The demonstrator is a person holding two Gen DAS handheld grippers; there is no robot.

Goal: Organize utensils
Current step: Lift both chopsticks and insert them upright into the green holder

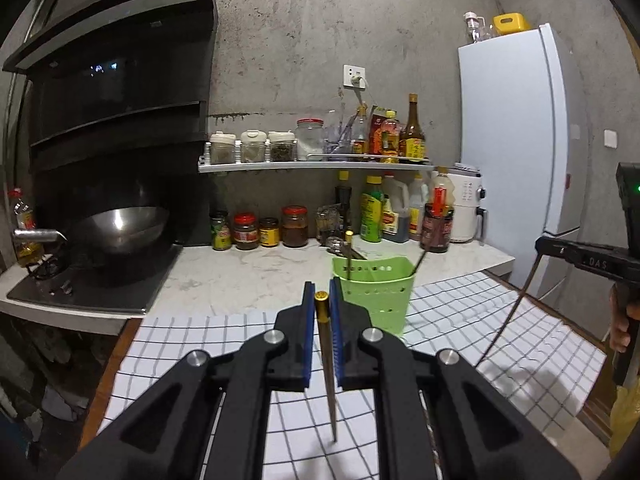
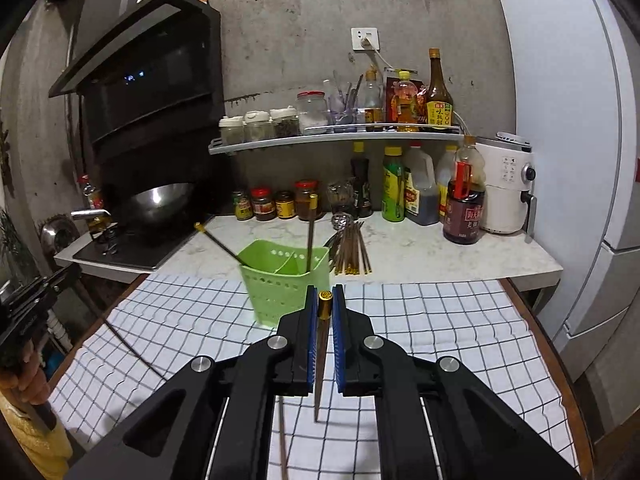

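Blue pads line both pairs of tongs, and each pair is pressed together on a single chopstick. The left gripper pinches a chopstick just below its gold cap, the cap standing up between the pads and the dark shaft slanting down toward the camera over the checked cloth. The right gripper pinches its own chopstick the same way, gold cap on top, thin end hanging above the cloth. In the left wrist view the right gripper shows at the right edge, held by a hand, with its chopstick angling down toward the cloth. In the right wrist view the left gripper shows at the left edge with its chopstick slanting down likewise.

Just beyond both pairs of tongs stands a green holder with rows of holes in its wall and a divider inside; it sits on the far edge of the cloth. Two chopsticks already stand in it: one upright, one leaning out to the left. Behind and right of the holder, a bundle of chopsticks lies flat on the marble counter, next to a metal spoon or ladle.

Farther back, jars and sauce bottles line the wall under a metal shelf. A wok sits on the stove at left, and a white fridge stands at right.
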